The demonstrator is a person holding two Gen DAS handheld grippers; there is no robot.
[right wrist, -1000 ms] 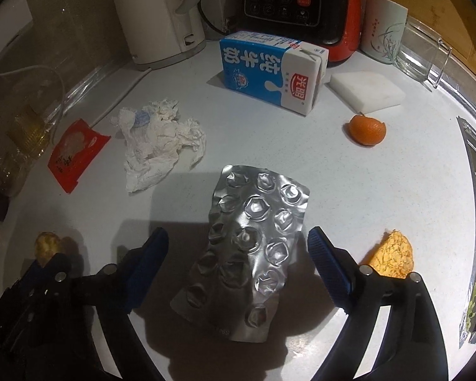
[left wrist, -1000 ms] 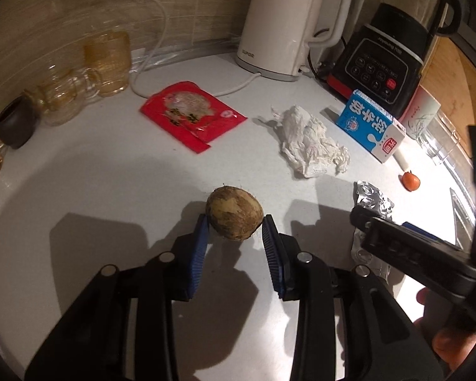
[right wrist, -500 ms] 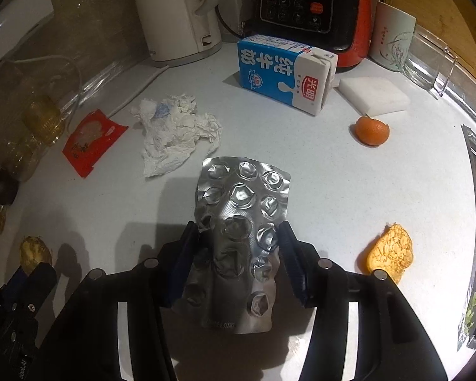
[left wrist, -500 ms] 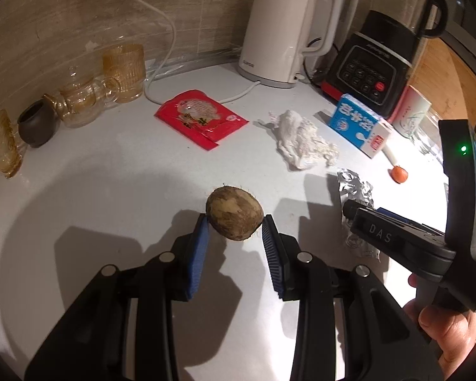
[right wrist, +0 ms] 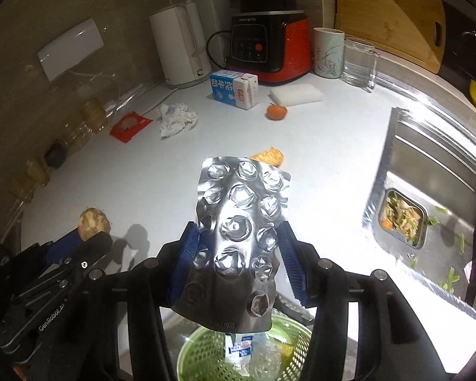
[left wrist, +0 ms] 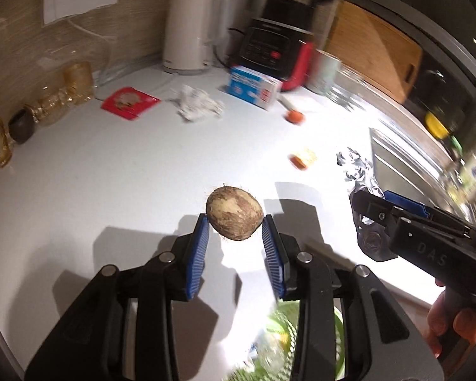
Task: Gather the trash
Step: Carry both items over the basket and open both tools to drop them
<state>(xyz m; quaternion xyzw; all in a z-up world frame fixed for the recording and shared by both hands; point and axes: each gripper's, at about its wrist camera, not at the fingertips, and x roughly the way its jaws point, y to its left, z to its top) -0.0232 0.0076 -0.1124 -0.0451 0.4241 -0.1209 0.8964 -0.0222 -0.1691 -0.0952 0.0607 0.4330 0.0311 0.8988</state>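
Note:
My left gripper point(left wrist: 234, 222) is shut on a brown hairy taro root point(left wrist: 234, 217) and holds it above the white counter point(left wrist: 111, 171); it also shows in the right wrist view point(right wrist: 93, 223). My right gripper point(right wrist: 238, 247) is shut on a silver foil blister sheet point(right wrist: 238, 238), lifted off the counter; the sheet also shows in the left wrist view point(left wrist: 358, 174). A green mesh bin point(right wrist: 206, 352) with some trash in it sits below both grippers, beyond the counter's front edge.
On the counter lie a crumpled tissue point(right wrist: 176, 119), a red packet point(right wrist: 130, 125), a milk carton point(right wrist: 234, 89), an orange point(right wrist: 276, 111), orange peel point(right wrist: 269, 155) and a white sponge point(right wrist: 296, 95). A kettle point(right wrist: 181, 50), a blender point(right wrist: 269, 41), cups and a sink point(right wrist: 434, 197) stand around.
Both grippers have risen and pulled back towards the counter's front edge with their loads. The blister sheet is now lifted clear, and the green bin has come into view below.

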